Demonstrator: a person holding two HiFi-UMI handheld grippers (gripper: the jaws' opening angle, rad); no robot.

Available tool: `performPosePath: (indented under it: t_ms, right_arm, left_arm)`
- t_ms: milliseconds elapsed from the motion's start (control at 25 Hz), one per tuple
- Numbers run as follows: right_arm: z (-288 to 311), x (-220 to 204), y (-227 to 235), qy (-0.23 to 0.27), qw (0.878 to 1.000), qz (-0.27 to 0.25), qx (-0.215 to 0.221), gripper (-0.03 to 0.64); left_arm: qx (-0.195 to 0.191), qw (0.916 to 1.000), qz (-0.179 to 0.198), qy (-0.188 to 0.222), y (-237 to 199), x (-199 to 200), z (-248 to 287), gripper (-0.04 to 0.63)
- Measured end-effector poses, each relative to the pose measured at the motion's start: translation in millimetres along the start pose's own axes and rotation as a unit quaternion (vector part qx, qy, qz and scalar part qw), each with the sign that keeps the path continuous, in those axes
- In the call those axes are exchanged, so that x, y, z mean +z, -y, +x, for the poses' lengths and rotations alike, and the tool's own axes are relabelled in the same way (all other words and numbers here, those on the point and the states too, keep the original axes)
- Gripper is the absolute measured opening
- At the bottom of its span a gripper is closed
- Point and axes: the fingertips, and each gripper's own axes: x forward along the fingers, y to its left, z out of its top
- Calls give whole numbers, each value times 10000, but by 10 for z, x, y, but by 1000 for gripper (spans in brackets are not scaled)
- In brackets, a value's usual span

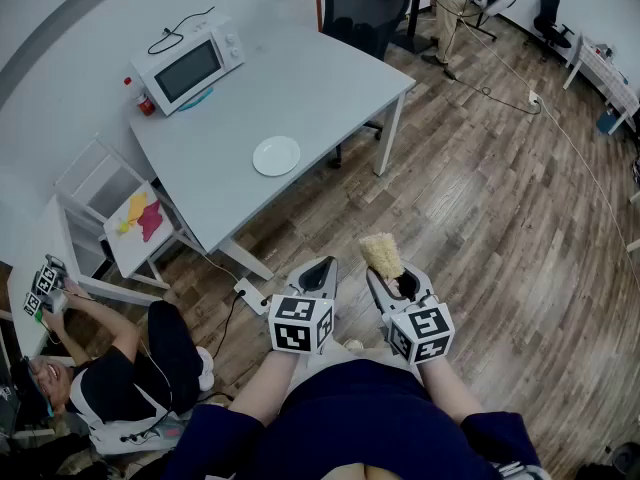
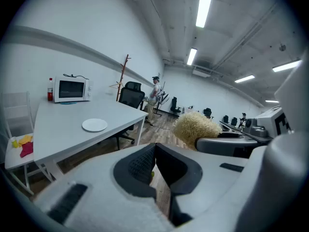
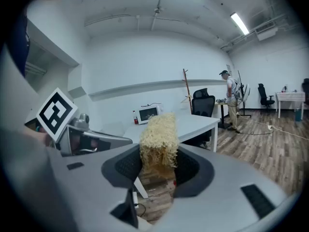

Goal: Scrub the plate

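Left jaws: the left gripper (image 2: pixel 154 150) has its jaws pressed together, with nothing between them.
Right jaws: the right gripper (image 3: pixel 157 167) pinches a straw-coloured fibrous scrubber (image 3: pixel 158 138); the dark pads press on its lower part and the rest stands up above the jaws.
Grippers together: both are held side by side in front of the person's body, over the floor (image 1: pixel 480 198). The right one is just beside the left one, and both point a little downward, toward the worktop.
Plate: a round white plate (image 1: pixel 276 155) lies flat on the grey worktop (image 1: pixel 320 78), near the front edge. It is well apart from both grippers and nothing touches it.
Rest of the worktop: a white microwave (image 1: pixel 188 66) stands at the far corner by the wall, with a red bottle (image 1: pixel 145 101) just beside it.
Around the worktop: a black office chair (image 1: pixel 362 13) stands at the far side. A low white stand (image 1: pixel 130 253) is at the left side and carries a yellow cloth and a pink cloth (image 1: pixel 150 220).
People: one seated person (image 1: pixel 120 378) is on the floor at the left, and another stands far away at the back of the room.
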Motion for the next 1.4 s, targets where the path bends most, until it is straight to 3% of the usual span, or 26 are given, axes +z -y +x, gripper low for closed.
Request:
performPosePath:
  t_ms: [400, 840, 1400]
  right_arm:
    - [-130, -58, -42, -27, 9999, -50, 84, 178]
    - [-210, -193, -63, -80, 9992, 301, 246, 178]
    - [-4, -228, -96, -308, 9975, 354, 530, 179]
  left_arm:
    - [7, 10000, -63, -20, 123, -102, -69, 18]
    - [132, 9998, -147, -101, 148, -246, -174, 18]
    - [485, 9976, -471, -152, -250, -243, -140, 18]
